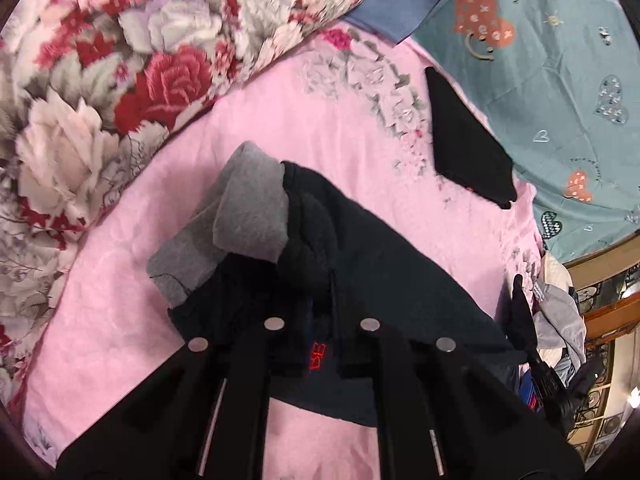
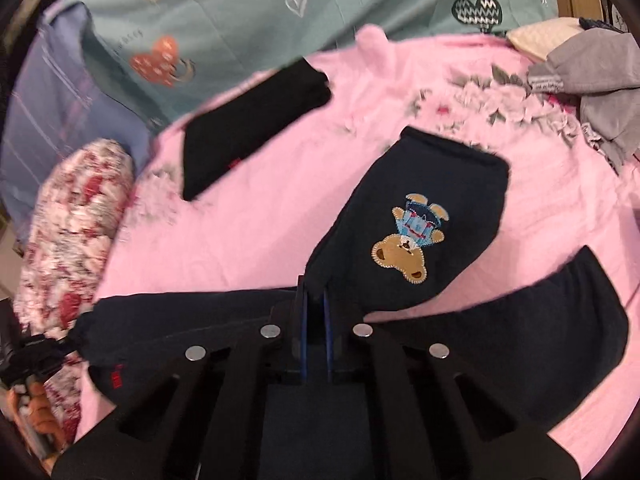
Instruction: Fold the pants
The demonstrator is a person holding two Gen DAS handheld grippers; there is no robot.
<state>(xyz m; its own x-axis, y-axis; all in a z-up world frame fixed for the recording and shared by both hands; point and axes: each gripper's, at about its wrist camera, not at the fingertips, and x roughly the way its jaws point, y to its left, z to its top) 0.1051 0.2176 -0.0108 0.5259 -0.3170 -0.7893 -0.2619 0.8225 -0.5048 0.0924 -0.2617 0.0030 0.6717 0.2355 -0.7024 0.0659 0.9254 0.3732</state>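
Currently both clamped: left hand-held gripper (image 1: 320, 320) pinches the navy pants (image 1: 360, 248) near the grey-lined end, right hand-held gripper (image 2: 316, 312) pinches them at the crotch. Pants lie on the pink bedspread (image 2: 248, 216), legs splayed, beside a folded black garment (image 2: 248, 120).

Your navy pants (image 2: 436, 216) carry a tan teddy-bear patch (image 2: 404, 258), with grey lining (image 1: 240, 216) at eleven o'clock; the pink blanket (image 1: 340, 128) seems flower-printed.
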